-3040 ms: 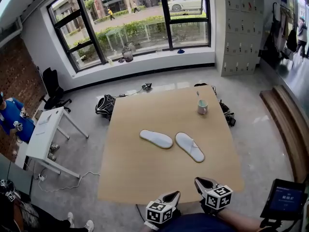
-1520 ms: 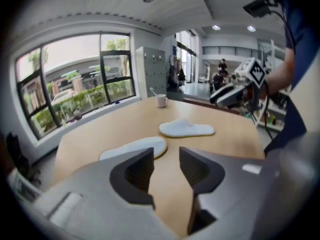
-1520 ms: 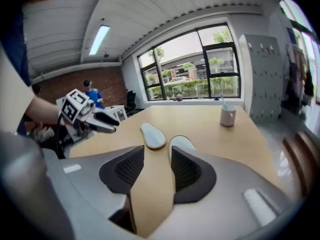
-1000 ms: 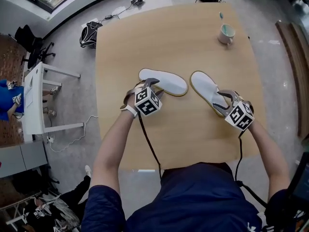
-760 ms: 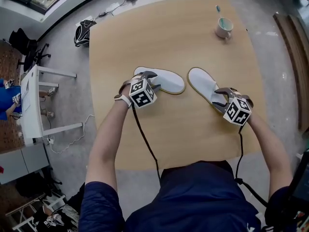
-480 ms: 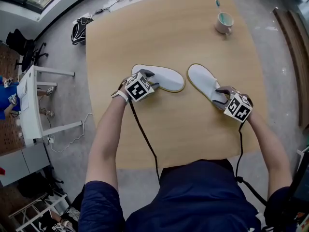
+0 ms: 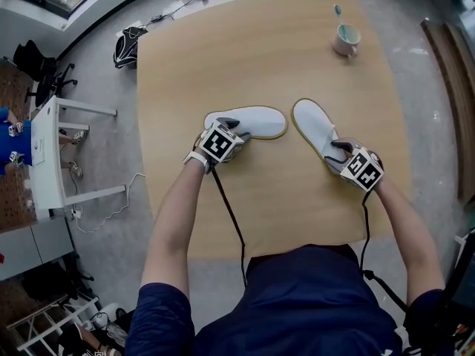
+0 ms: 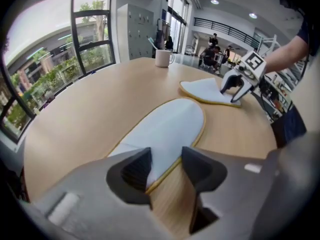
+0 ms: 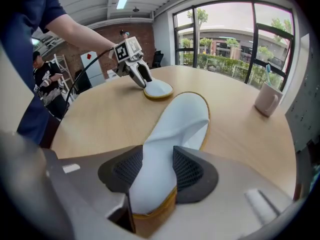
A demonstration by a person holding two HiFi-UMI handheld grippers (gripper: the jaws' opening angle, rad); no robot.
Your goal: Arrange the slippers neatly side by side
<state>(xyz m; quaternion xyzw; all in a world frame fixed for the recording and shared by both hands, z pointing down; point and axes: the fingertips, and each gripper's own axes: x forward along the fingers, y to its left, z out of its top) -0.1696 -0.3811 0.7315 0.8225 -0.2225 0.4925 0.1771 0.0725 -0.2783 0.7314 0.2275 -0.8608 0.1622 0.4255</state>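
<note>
Right gripper view: right hand-held gripper [image 9: 159,156], jaws just closing, pinches right slipper [image 9: 185,114] for aligning. At its 9 o'clock, left hand-held gripper [image 8: 166,159] apparently straddles left slipper [image 8: 165,124], unclamped.

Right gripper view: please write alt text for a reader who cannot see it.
The fingers of the right gripper, which have just been closing, pinch the upper of a white slipper on a table. Beyond, the left gripper is at the second slipper; a mug stands at right.
</note>
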